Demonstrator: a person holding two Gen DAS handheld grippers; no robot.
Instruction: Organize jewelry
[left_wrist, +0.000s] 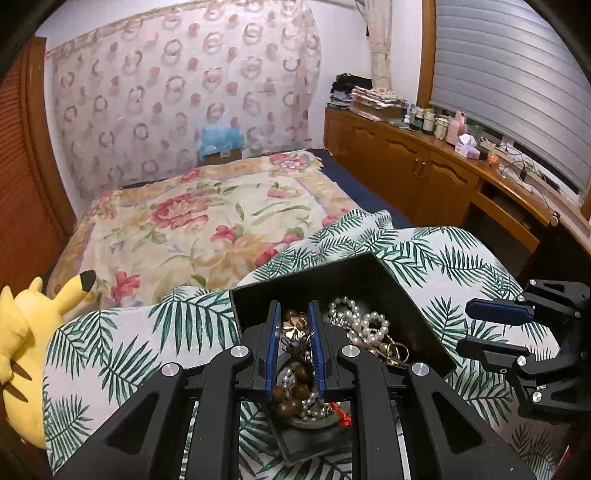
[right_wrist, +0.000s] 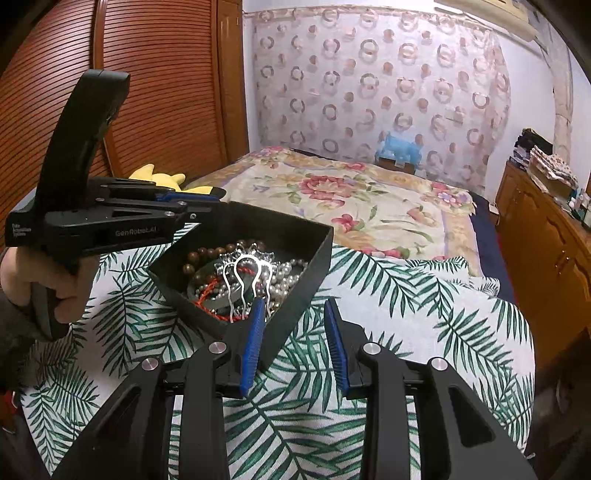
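Our left gripper (left_wrist: 294, 314) has its jaws nearly together above the tangled beads in the square black jewelry box (right_wrist: 314, 266) on the palm-print cloth; right gripper (right_wrist: 295, 314) open, empty. We should pinch one strand only.

My grippers' black plastic arms look matt, with shiny metal pivot pins and ribbed blue pads (right_wrist: 255, 343). The black box (left_wrist: 417, 295) is matt too. Inside gleam glossy pearl strands (left_wrist: 364, 321), polished brown wooden beads (left_wrist: 295, 384) and a bright silvery metal hair comb (right_wrist: 245, 284). Beneath lies soft leaf-print cloth (right_wrist: 406, 314).
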